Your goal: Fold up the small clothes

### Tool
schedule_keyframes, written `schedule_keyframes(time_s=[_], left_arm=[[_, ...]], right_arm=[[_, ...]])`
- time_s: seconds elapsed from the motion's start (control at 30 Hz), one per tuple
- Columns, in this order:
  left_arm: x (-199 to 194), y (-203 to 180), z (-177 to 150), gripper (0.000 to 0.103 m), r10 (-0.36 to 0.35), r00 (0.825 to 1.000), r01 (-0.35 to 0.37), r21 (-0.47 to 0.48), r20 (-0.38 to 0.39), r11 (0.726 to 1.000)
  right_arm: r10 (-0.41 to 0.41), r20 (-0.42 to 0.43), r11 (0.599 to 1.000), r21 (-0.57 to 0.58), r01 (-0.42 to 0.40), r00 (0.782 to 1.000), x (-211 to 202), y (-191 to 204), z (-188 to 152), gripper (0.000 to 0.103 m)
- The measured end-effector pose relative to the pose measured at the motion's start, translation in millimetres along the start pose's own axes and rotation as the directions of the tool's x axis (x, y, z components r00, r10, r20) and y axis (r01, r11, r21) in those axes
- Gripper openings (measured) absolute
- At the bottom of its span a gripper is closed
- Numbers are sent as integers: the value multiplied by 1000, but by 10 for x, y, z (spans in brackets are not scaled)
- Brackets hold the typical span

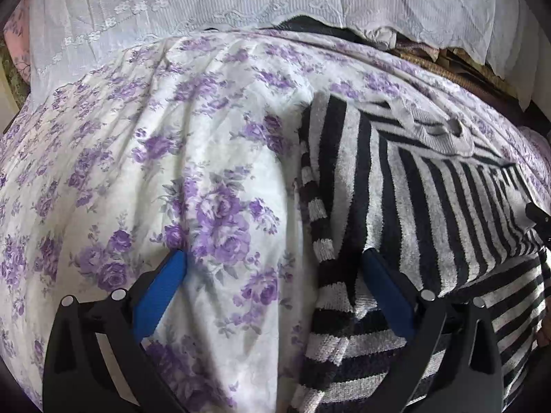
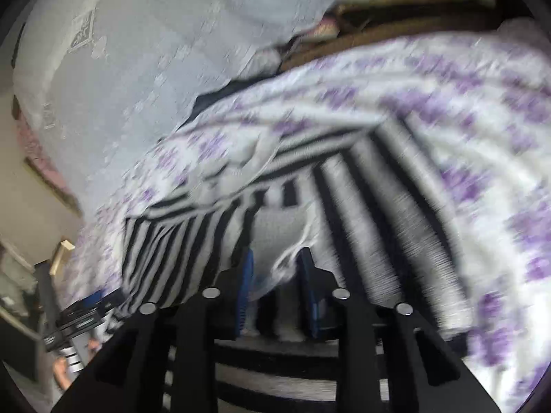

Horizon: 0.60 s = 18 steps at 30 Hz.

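Note:
A black-and-white striped knitted garment [image 1: 420, 206] lies on a white bedsheet with purple flowers [image 1: 172, 172]. Its left edge is folded over, and a grey ribbed collar [image 1: 444, 134] shows at its far end. My left gripper [image 1: 275, 261] is open and empty, low over the garment's left edge; one blue finger is over the sheet, the other over the stripes. In the blurred right wrist view, my right gripper [image 2: 275, 258] is shut on a fold of the striped garment [image 2: 361, 206] and holds it up.
White lace curtain fabric [image 1: 241, 3] hangs behind the bed. A brown woven edge [image 1: 447, 69] shows at the back right. In the right wrist view the other handheld gripper and a hand [image 2: 69, 337] appear at the lower left.

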<state>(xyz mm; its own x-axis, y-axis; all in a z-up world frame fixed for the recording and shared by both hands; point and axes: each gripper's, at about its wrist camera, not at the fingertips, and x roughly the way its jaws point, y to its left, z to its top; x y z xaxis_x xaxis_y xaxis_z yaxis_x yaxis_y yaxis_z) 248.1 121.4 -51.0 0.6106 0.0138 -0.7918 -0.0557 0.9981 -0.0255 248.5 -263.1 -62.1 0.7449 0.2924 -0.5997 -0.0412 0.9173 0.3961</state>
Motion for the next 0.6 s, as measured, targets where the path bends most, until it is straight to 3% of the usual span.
schedule_keyframes(time_s=[0.1,0.17,0.23,0.33,0.4,0.47,0.5,0.53,0.57,0.6], left_arm=[[-200,28,97,99,-2,998,4,-28,60,1000],[-311,-39,229,99,-88,994,91,-33,72,995],[-348,-190,353,99,-153,986,154,-11,63,988],[-209,-587,521,99,-223,975,223,58,-7,973],[52,-749,596,99,-164,985,167,85,-45,982],[425,-665,623,99,-11,997,17,76,-79,997],[560,-550,607,99,18,995,-14,42,-102,999],[615,-386,610,99,-61,994,60,-19,-88,998],[576,-363,635,99,-44,996,42,-20,-76,999],[540,-359,650,99,18,999,-19,-6,-46,1000]], right_arm=[[17,51,999,35,-19,999,-139,-26,106,31],[51,38,999,-6,-51,998,-137,112,180,31],[53,15,995,-81,-52,998,-78,343,231,32],[51,-39,986,-158,-57,998,109,608,299,42],[23,-55,983,-181,-33,998,252,654,329,45],[-6,-88,983,-181,-10,996,472,576,312,52],[-19,-98,986,-169,3,995,561,500,291,53],[-28,-104,988,-155,12,994,641,419,267,53],[-19,-100,990,-141,5,995,703,346,246,53],[10,-91,993,-115,-20,996,695,299,266,53]])
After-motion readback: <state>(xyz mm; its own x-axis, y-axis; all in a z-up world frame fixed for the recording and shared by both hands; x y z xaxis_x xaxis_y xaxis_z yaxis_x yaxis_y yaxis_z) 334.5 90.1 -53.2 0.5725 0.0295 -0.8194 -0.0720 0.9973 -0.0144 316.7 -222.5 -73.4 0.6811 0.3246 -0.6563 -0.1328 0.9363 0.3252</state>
